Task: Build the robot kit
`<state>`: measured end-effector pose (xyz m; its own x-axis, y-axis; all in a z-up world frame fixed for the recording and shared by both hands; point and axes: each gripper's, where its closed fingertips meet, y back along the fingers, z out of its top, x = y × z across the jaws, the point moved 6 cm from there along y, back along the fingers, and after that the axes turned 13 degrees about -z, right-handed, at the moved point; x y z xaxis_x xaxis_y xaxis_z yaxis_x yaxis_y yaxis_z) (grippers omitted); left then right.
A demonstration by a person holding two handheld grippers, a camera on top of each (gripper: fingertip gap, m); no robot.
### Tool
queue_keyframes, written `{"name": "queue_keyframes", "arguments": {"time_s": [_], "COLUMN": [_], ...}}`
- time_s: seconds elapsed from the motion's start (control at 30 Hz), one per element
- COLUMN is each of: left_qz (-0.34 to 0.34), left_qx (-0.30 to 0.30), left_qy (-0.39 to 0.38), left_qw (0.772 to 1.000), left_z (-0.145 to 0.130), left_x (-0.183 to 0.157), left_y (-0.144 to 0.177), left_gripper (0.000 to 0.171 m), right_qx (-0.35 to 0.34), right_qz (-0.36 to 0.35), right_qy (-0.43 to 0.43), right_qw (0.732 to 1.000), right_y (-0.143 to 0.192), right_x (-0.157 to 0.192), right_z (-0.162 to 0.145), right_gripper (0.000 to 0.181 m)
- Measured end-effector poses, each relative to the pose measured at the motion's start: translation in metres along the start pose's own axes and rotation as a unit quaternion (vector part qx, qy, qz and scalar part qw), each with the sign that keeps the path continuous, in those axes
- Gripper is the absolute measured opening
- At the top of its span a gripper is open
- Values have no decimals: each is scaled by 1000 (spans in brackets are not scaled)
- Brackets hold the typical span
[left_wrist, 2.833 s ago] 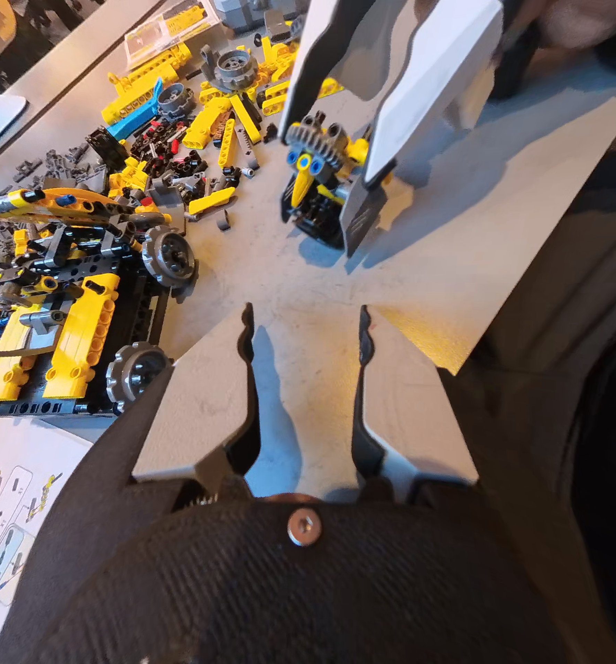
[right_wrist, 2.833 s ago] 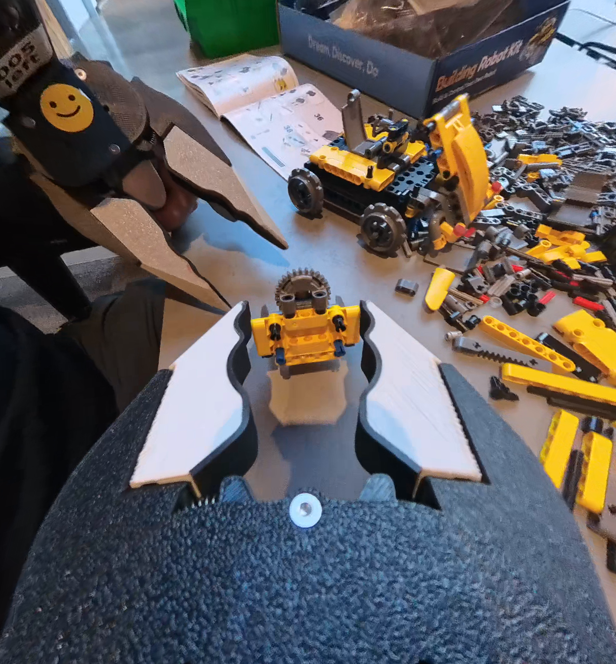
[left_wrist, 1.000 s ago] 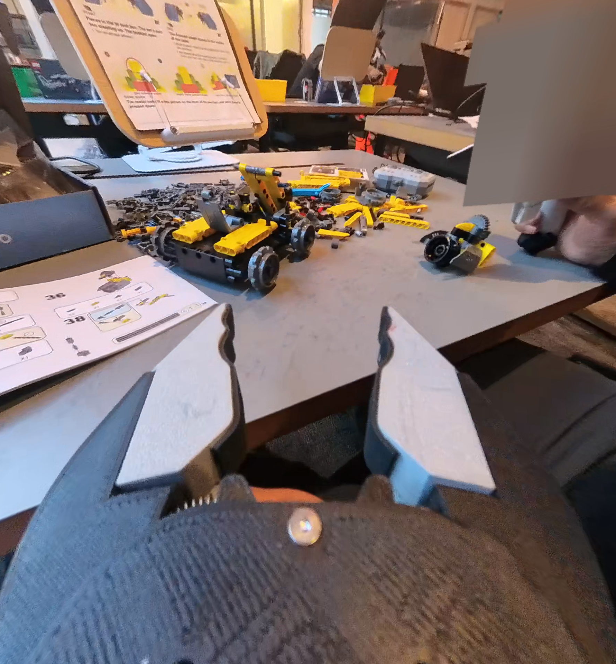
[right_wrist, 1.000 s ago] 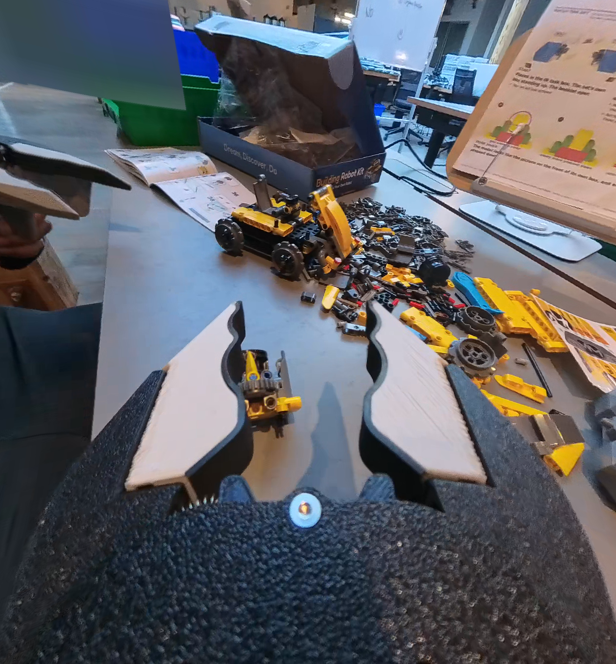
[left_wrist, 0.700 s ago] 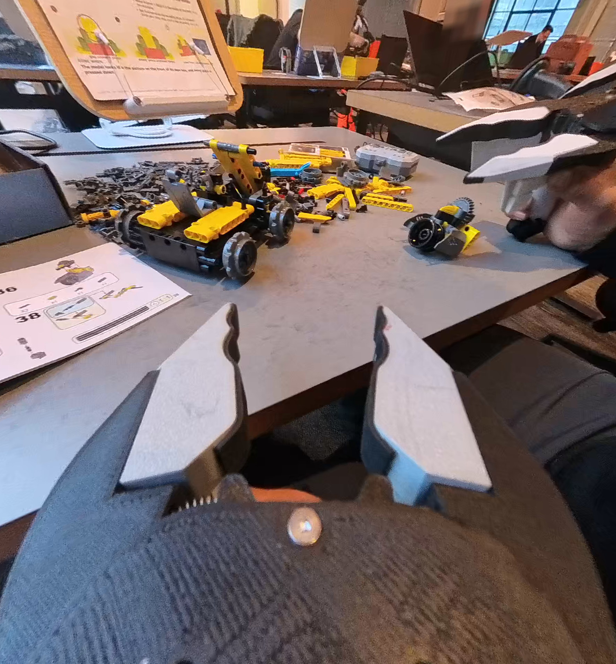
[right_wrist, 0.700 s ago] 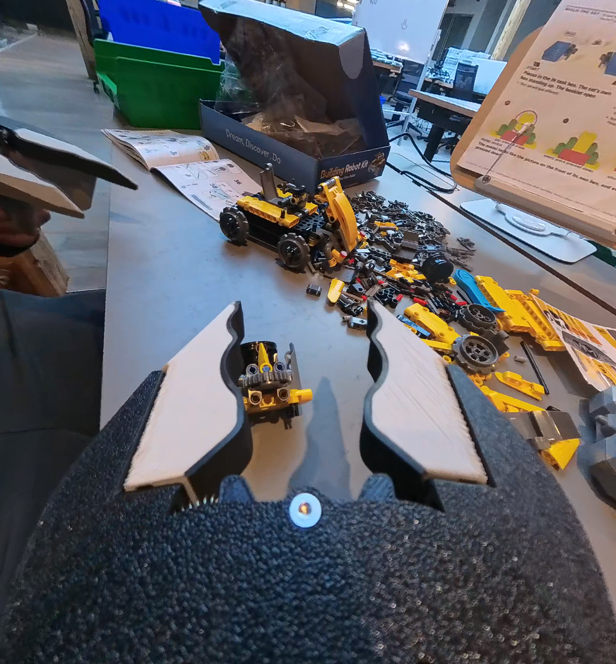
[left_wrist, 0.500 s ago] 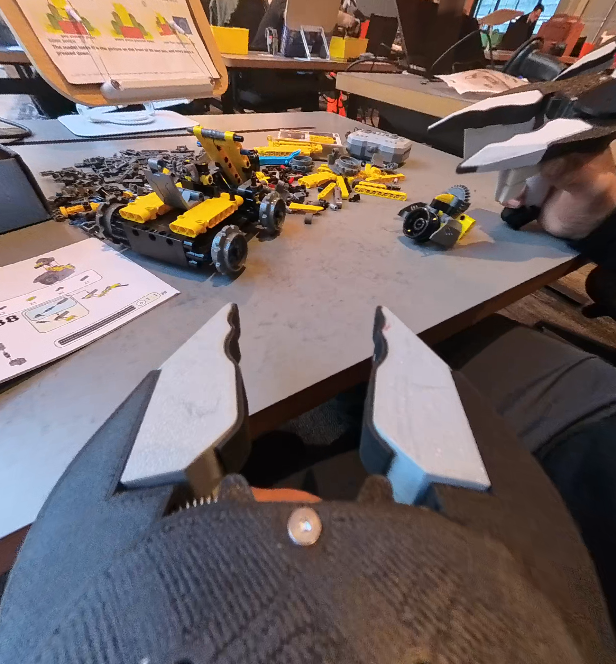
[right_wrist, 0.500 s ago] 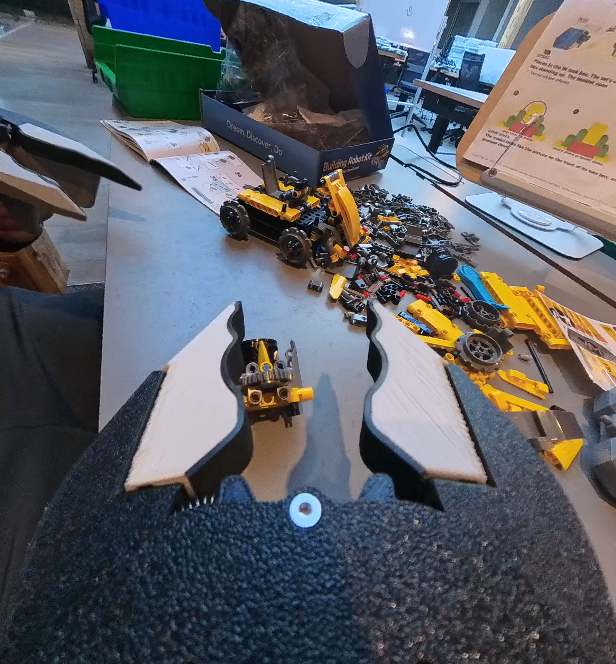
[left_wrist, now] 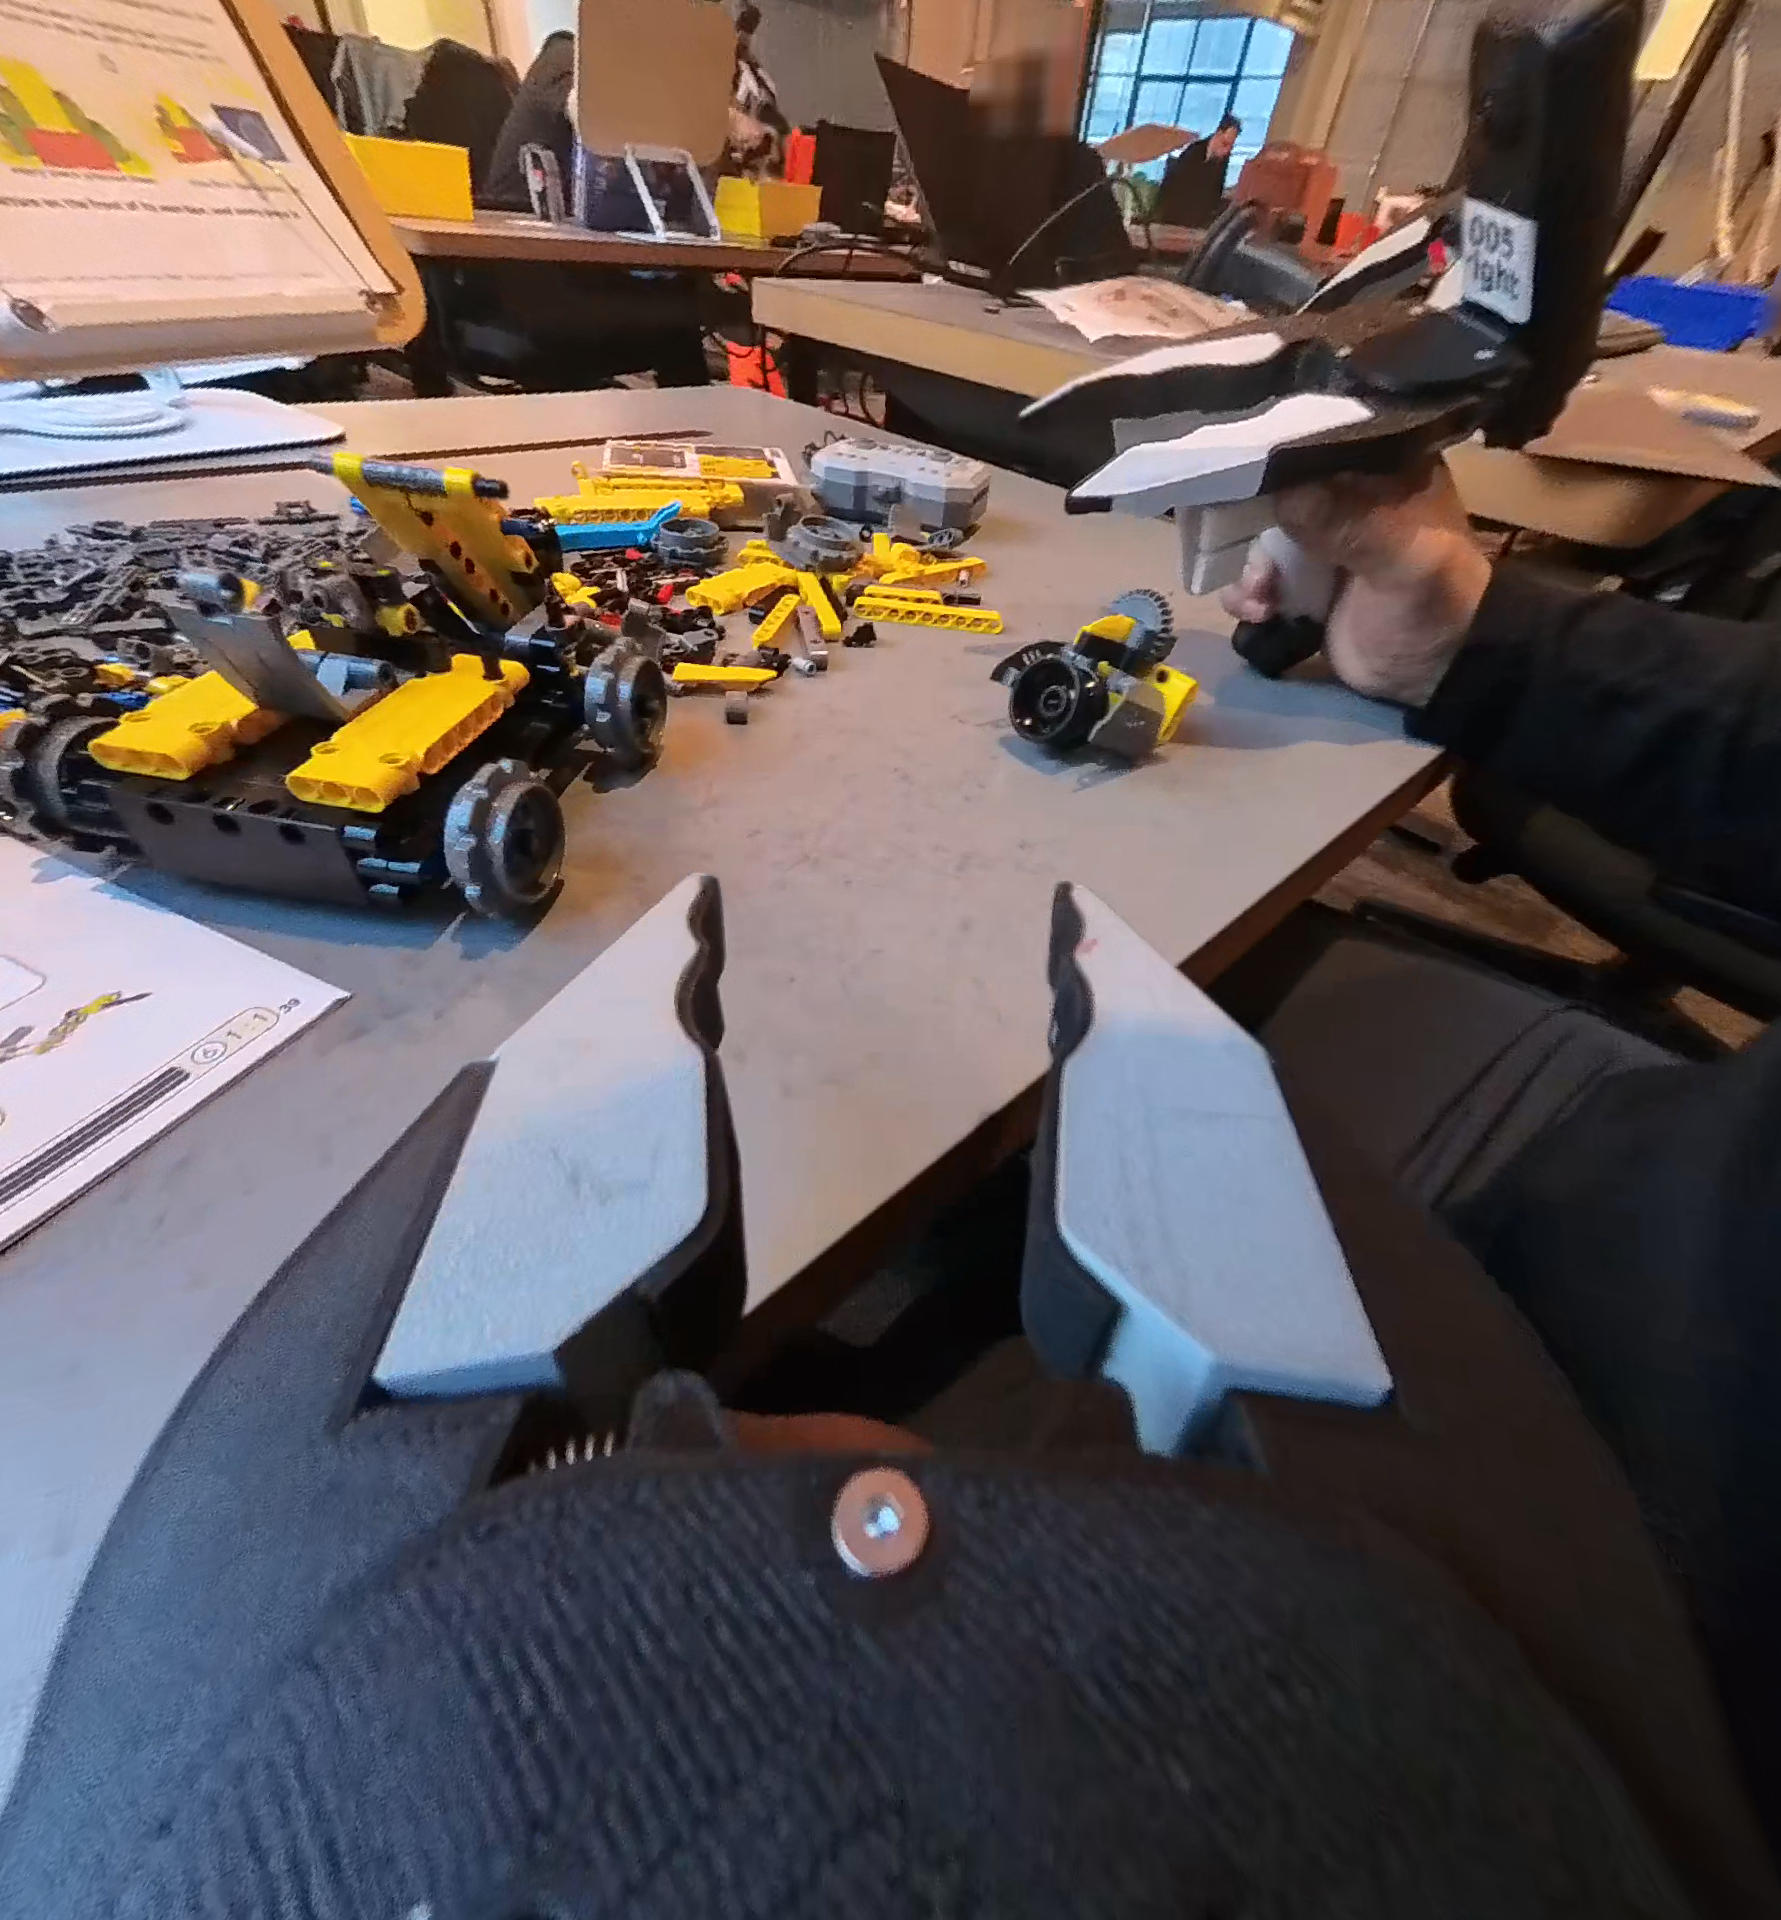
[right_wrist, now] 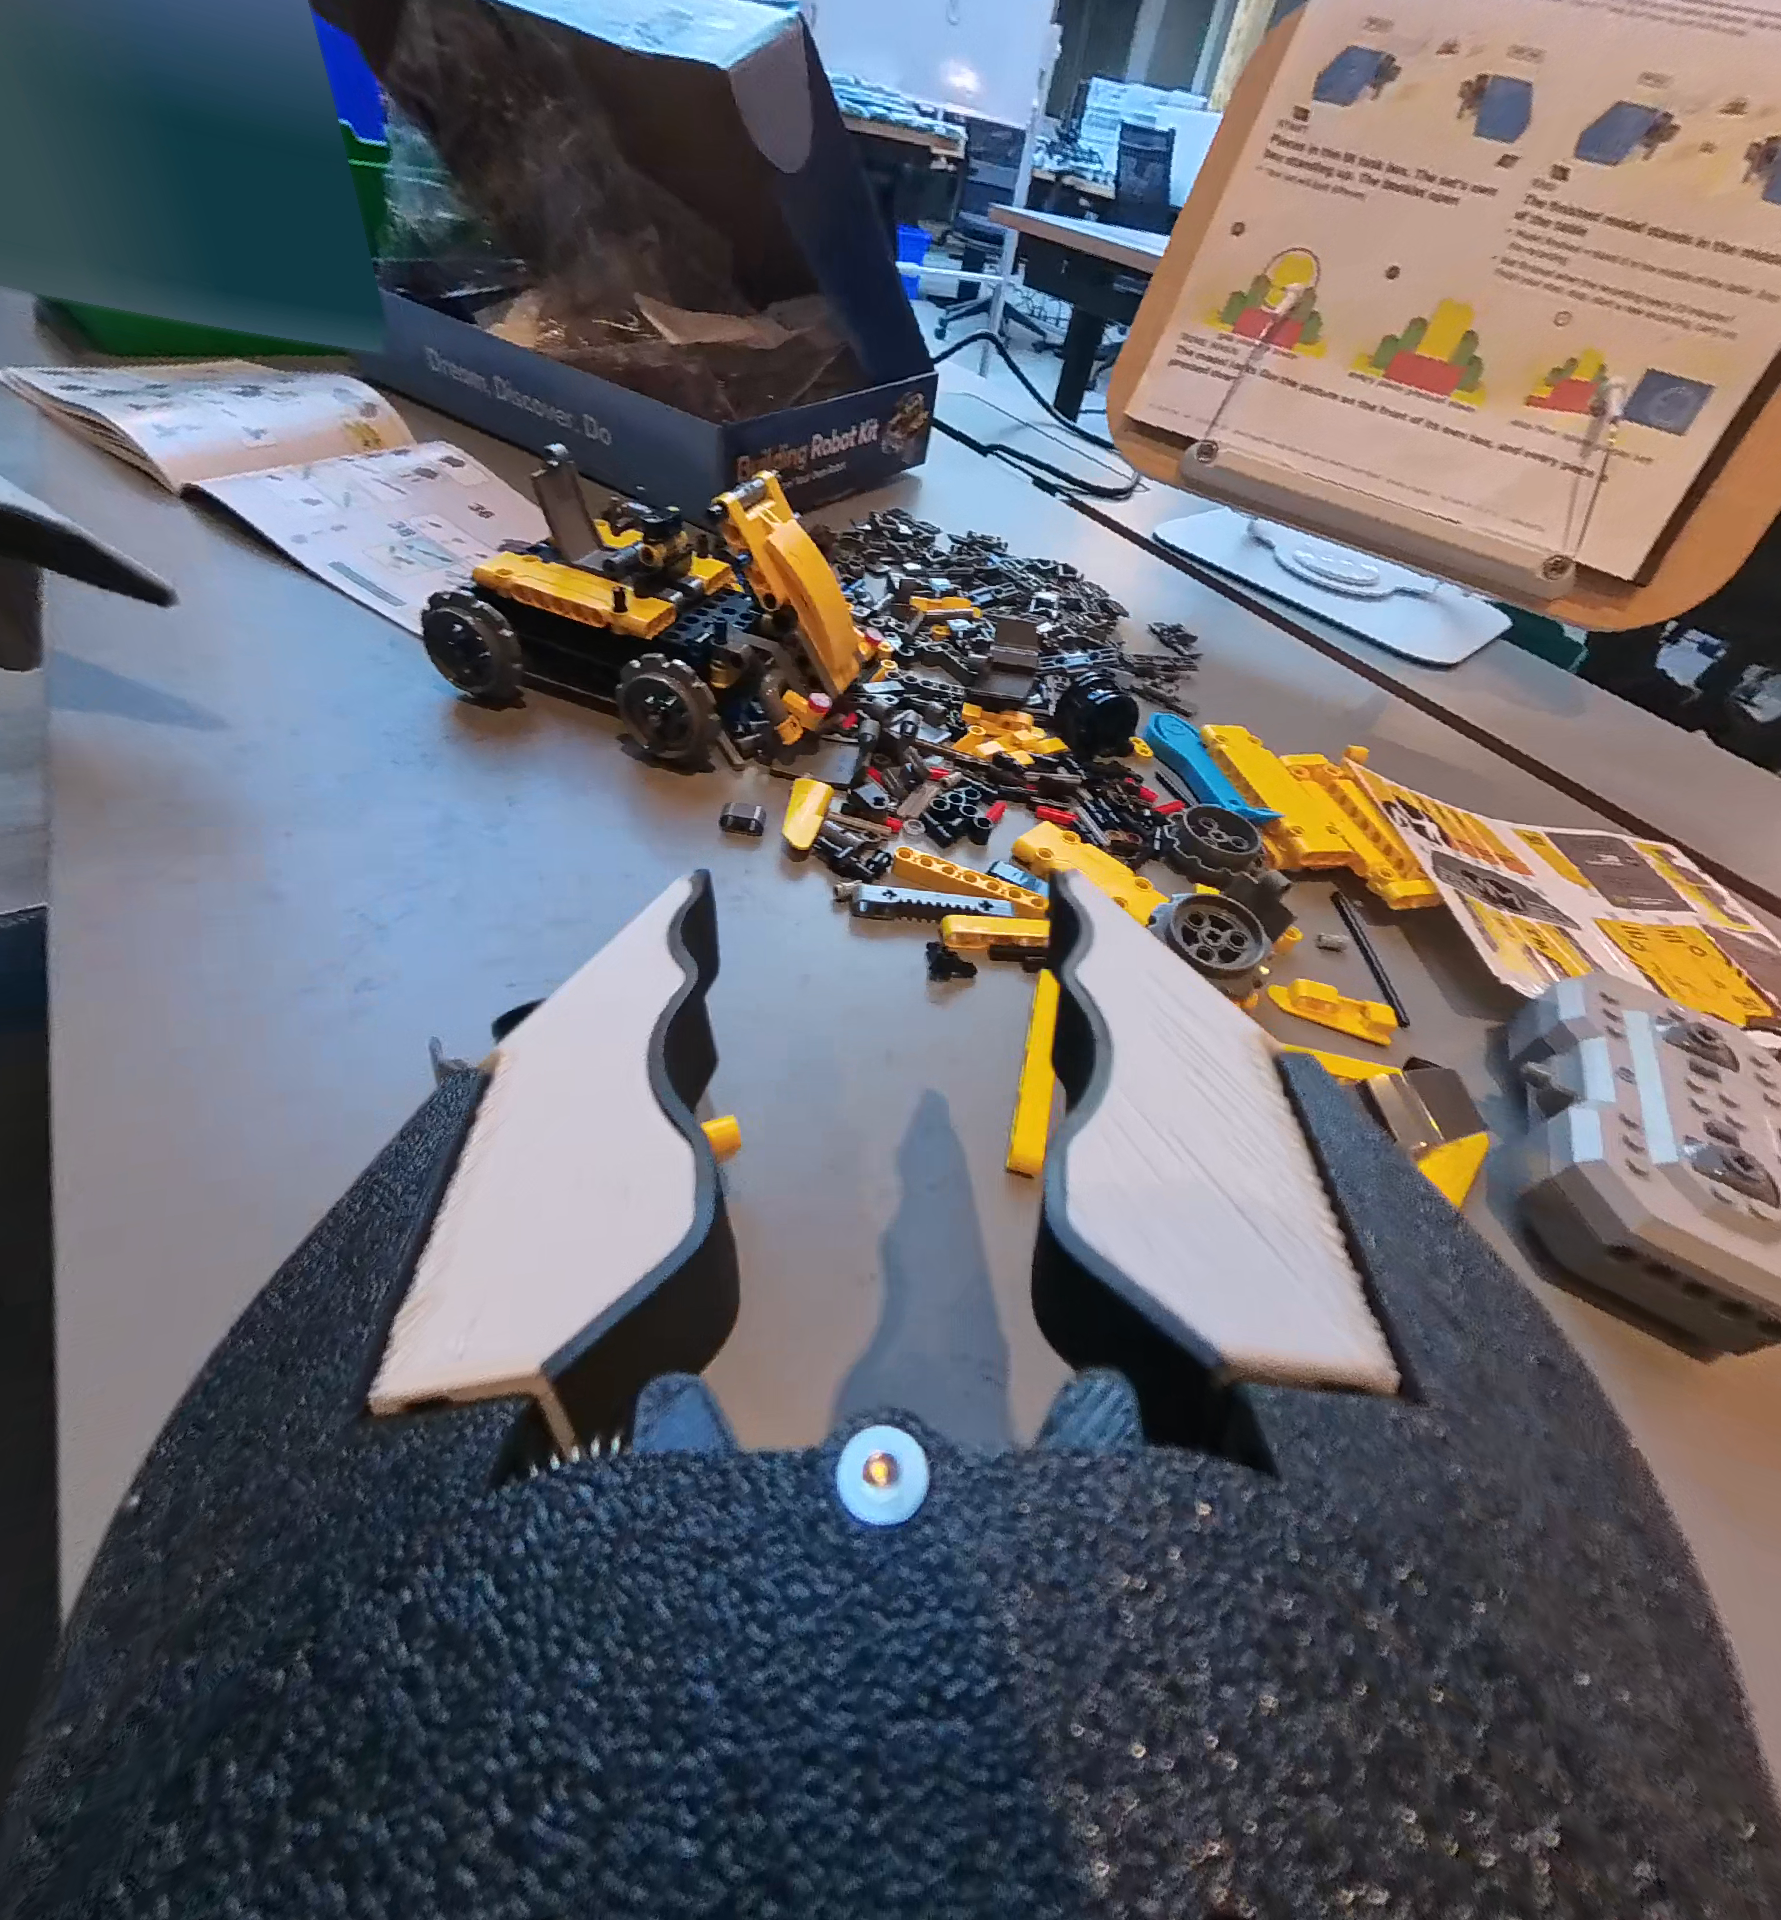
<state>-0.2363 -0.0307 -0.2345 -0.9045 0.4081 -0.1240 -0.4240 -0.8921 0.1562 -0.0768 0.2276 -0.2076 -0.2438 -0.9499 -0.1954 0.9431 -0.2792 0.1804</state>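
Observation:
My left gripper [left_wrist: 881, 904] is open and empty, over the near edge of the grey table [left_wrist: 844, 790]. A yellow and black wheeled vehicle model [left_wrist: 346, 727] stands ahead to its left. A small yellow and black sub-assembly [left_wrist: 1094, 686] with a gear and a wheel lies near the table's right edge. My right gripper [left_wrist: 1047, 457] is open, held in a hand above and right of it. In the right wrist view, the right gripper [right_wrist: 881, 894] is open and empty. Its left finger hides the sub-assembly [right_wrist: 722, 1135] except a yellow peg. The vehicle [right_wrist: 637, 634] stands farther ahead.
A pile of loose yellow, black and grey parts [right_wrist: 969, 748] spreads right of the vehicle. A grey hub block [right_wrist: 1675, 1132] and a sticker sheet [right_wrist: 1592, 904] lie at the right. An open booklet [right_wrist: 294, 468], a dark box [right_wrist: 657, 312] and a stand with a sheet [right_wrist: 1488, 291] lie behind. My right tips are roughly 20 cm from the grey hub block [right_wrist: 1675, 1132].
The right gripper let go of the small sub-assembly, which now lies on the table, and has since swung right so its left finger covers it. Both grippers pulled back from the table's middle.

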Motion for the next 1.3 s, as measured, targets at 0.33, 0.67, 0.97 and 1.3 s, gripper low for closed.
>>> {"name": "queue_keyframes", "arguments": {"time_s": [0.33, 0.67, 0.97, 1.3], "left_qz": [-13, -49, -47, -41], "left_qx": [-5, 6, 21, 26], "left_qy": [18, 8, -9, -13], "left_qw": [1000, 999, 999, 999], "left_z": [3, 6, 4, 2], "left_x": [9, 7, 5, 3], "left_y": [-6, -28, -34, -32], "left_gripper": [57, 56, 55, 53], "right_qx": [7, -6, -12, -13], "right_qz": [-30, -45, -39, -37], "right_qy": [0, 0, 0, 5], "right_qw": [1000, 999, 999, 999], "right_y": [-2, 0, 1, 1], "right_x": [-8, -12, -11, -9], "right_z": [-2, -1, 1, 1], "right_gripper": [57, 60, 61, 61]}}
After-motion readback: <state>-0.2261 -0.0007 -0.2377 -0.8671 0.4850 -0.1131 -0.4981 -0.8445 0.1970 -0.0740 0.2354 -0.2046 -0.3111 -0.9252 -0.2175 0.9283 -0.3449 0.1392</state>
